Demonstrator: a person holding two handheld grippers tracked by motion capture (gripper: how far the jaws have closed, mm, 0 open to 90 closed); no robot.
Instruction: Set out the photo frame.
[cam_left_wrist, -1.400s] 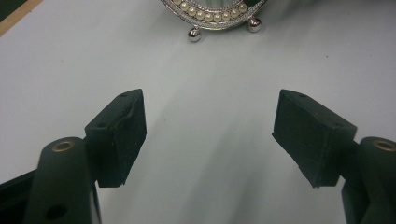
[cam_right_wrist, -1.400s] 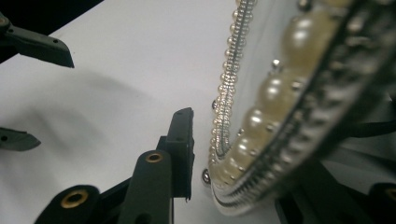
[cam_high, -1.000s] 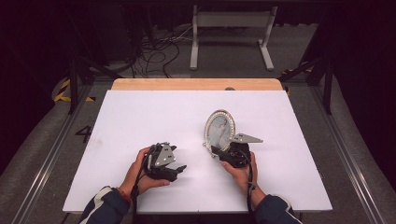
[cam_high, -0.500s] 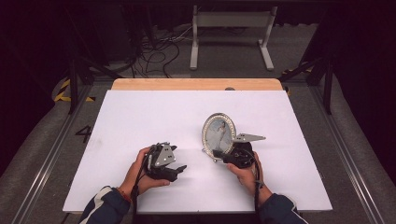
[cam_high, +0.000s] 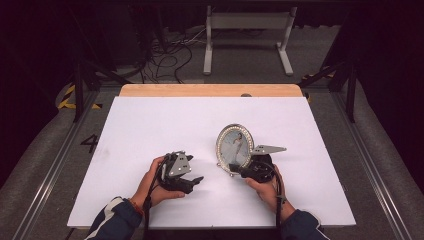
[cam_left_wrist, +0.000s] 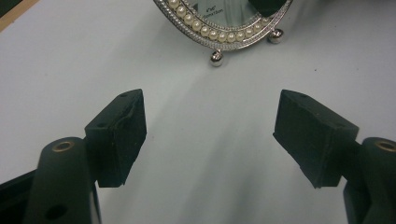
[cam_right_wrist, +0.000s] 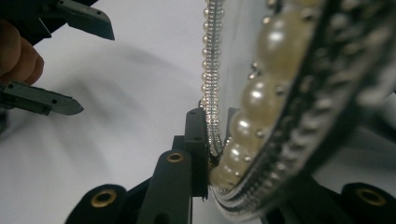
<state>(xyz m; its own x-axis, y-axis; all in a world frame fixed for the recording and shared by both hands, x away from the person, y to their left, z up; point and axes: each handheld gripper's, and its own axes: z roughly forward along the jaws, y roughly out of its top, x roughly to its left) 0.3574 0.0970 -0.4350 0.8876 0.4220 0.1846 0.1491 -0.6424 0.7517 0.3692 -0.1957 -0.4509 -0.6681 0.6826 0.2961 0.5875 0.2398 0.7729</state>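
Fingers of the right gripper (cam_high: 239, 171) pinch the lower rim of an oval picture frame (cam_high: 234, 146), which in the high view stands upright on the white table (cam_high: 150, 125), rising just beyond those fingers. Off to their side, the left gripper (cam_high: 196, 180) lies low in the person's left hand (cam_high: 152, 184), apart from the frame, its tips pointing toward it.

Left gripper view: both black pads (cam_left_wrist: 122, 135) stand spread wide with nothing between them. The frame's pearl-trimmed bottom edge (cam_left_wrist: 219, 32) and two ball feet sit ahead of the pads, untouched, on the table.

Right gripper view: one finger (cam_right_wrist: 196, 140) presses against the frame's pearl rim (cam_right_wrist: 252, 140) from the side; the opposite finger is hidden behind the rim.

Judgement: the step in hand is steadying or setting the frame upright with the right gripper. The next move calls for a gentle release or a careful lift, keeping the frame from tipping.
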